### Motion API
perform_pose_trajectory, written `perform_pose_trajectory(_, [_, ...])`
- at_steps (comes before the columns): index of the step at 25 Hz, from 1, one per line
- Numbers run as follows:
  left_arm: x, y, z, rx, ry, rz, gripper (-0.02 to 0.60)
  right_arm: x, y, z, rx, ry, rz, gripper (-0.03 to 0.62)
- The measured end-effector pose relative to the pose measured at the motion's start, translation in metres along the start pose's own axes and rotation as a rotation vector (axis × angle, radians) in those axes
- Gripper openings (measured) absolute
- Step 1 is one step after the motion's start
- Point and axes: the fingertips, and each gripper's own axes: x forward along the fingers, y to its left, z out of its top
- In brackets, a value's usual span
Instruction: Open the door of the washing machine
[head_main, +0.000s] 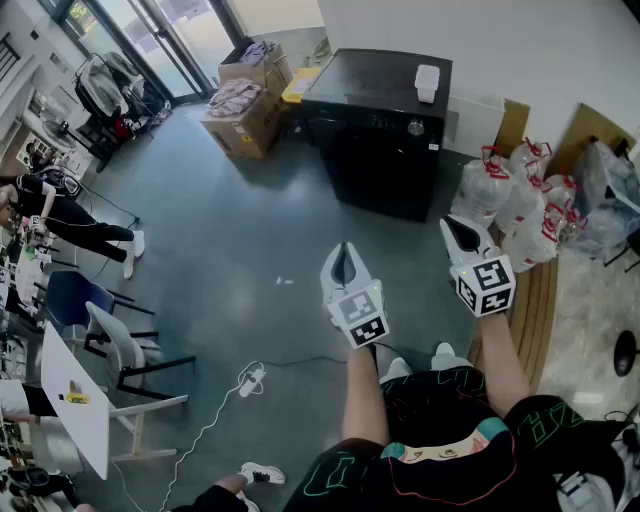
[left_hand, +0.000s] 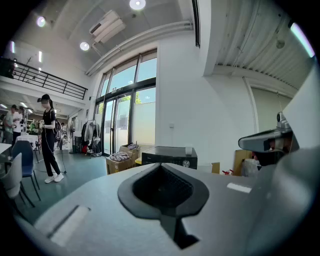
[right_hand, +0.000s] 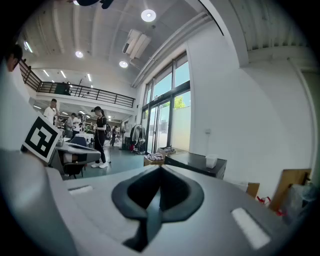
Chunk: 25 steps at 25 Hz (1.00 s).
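Washing machine stands straight ahead of the person, a black box backed against the white wall, with bare floor between it and both grippers, so it is well apart from either and nothing is in reach yet. Its dark front faces the person, with a control strip and a round knob along the top edge and a small white container on the lid. The outline of the door cannot be made out on that dark face. The left gripper has its jaws pressed together on nothing, and its own view shows the pads meeting at the tip with the machine just above them, dead ahead. The right gripper is likewise closed and empty, and the machine sits a little to the right of its line. In the head view the right gripper lies nearer the machine's right front corner, close to the tied plastic bags, while the left lines up with the middle of the front. My reading is that the coming move is a walk forward, and that either pair of jaws must part before it can take the door's edge or handle.
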Motion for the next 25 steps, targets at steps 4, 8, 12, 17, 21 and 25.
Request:
perform_pose_trajectory(4, [0.003, 0.008, 0.001, -0.004, 0.0, -0.001, 0.011, 0.007, 0.005, 0.006, -0.013, -0.008, -0.011, 0.003])
perform_pose_trajectory(8, [0.011, 0.013, 0.003, -0.018, -0.002, -0.001, 0.011, 0.014, 0.014, 0.011, -0.032, -0.012, 0.024, 0.003])
perform_pose_trajectory(12, [0.019, 0.008, 0.005, -0.028, -0.006, -0.009, 0.011, 0.018, 0.008, 0.012, -0.051, 0.004, 0.027, 0.003])
perform_pose_trajectory(17, [0.037, -0.005, 0.003, -0.021, 0.009, -0.022, 0.011, 0.027, -0.015, 0.002, -0.041, 0.033, 0.013, 0.003])
perform_pose_trajectory(21, [0.061, -0.012, -0.009, 0.007, 0.043, -0.025, 0.011, 0.049, -0.033, -0.015, 0.005, 0.051, 0.009, 0.003])
perform_pose_trajectory(25, [0.09, 0.013, -0.012, 0.004, 0.08, 0.031, 0.011, 0.097, -0.031, -0.02, 0.025, 0.088, 0.04, 0.003])
